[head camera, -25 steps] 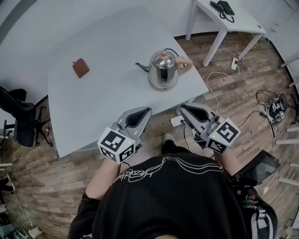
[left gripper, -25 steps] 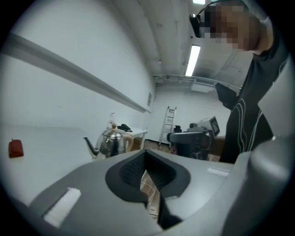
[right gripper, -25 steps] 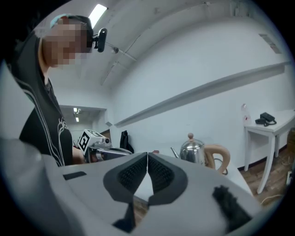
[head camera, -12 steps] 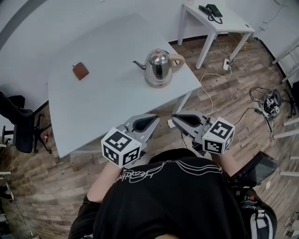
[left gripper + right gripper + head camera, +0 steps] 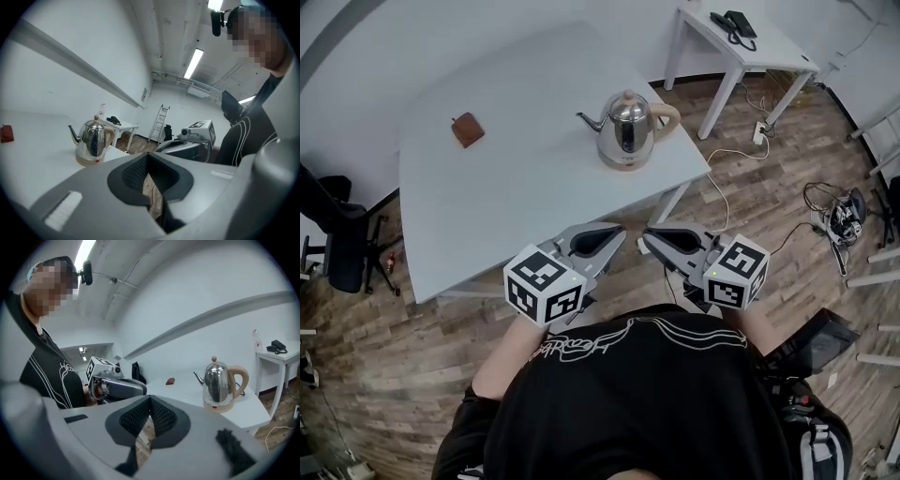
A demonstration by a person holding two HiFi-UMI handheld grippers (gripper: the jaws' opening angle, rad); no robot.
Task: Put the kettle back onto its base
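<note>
From the head view, the left gripper (image 5: 612,234) and the right gripper (image 5: 653,236) are held side by side just in front of the person's black shirt (image 5: 647,403). Their tips angle towards each other over the wooden floor (image 5: 769,187), just short of the near edge of the white counter (image 5: 516,178). Both pairs of jaws are pressed together with nothing between them. The kettle (image 5: 628,127) stands upright on its base (image 5: 623,161), well ahead of the jaws and near the counter's right corner, with its spout to the left and its beige handle to the right. A small brown thing (image 5: 468,129) lies far ahead of the left jaws and off to their left. A side table (image 5: 759,47) with a phone (image 5: 733,21) on it stands beyond the right jaws.

In the left gripper view, the left gripper (image 5: 147,159) has its jaws shut tight, with only a sliver of floor showing through the seam. The kettle (image 5: 93,138) is ahead and to the left of them, seated on the base (image 5: 89,161). The right gripper (image 5: 185,146) is just to the right, and a ladder (image 5: 159,123) leans on the far wall.

In the right gripper view, the right gripper (image 5: 150,401) also has its jaws closed on nothing. The kettle (image 5: 218,380) sits on its base (image 5: 221,405), ahead and to the right of the jaws. The left gripper (image 5: 119,387) is near on the left, and the small brown thing (image 5: 170,380) lies farther back on the counter.
</note>
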